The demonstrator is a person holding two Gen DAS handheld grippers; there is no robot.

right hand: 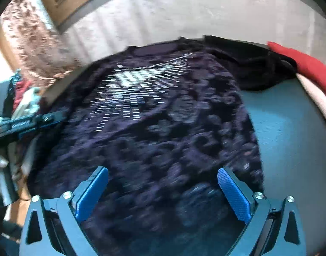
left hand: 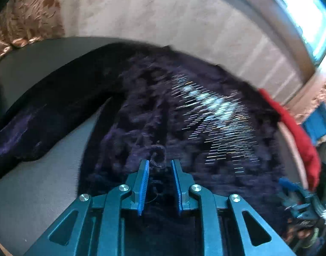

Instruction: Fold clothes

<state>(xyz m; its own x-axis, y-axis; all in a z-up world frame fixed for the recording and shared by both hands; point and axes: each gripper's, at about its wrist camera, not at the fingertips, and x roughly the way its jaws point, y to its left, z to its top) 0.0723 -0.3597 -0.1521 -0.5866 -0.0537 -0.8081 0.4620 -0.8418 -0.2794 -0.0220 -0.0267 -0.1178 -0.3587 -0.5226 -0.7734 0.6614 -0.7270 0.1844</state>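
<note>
A dark purple fuzzy sweater (left hand: 184, 117) with a glittery silver patch lies spread on a grey table (left hand: 34, 187); one sleeve (left hand: 45, 115) stretches left. My left gripper (left hand: 160, 164) hovers low over the sweater's near edge, jaws narrowly apart with a loop of purple fabric at the tips; whether it grips is unclear. In the right wrist view the same sweater (right hand: 158, 132) fills the middle, and my right gripper (right hand: 163, 177) is wide open just above its near edge, empty. The left gripper (right hand: 28, 123) shows at the left edge there.
A red garment (left hand: 299, 140) lies at the table's right edge, also seen in the right wrist view (right hand: 308, 66). A pale wall, patterned curtain (left hand: 30, 15) and a window (left hand: 306, 15) lie behind. Clutter and the other gripper (left hand: 299, 202) sit at lower right.
</note>
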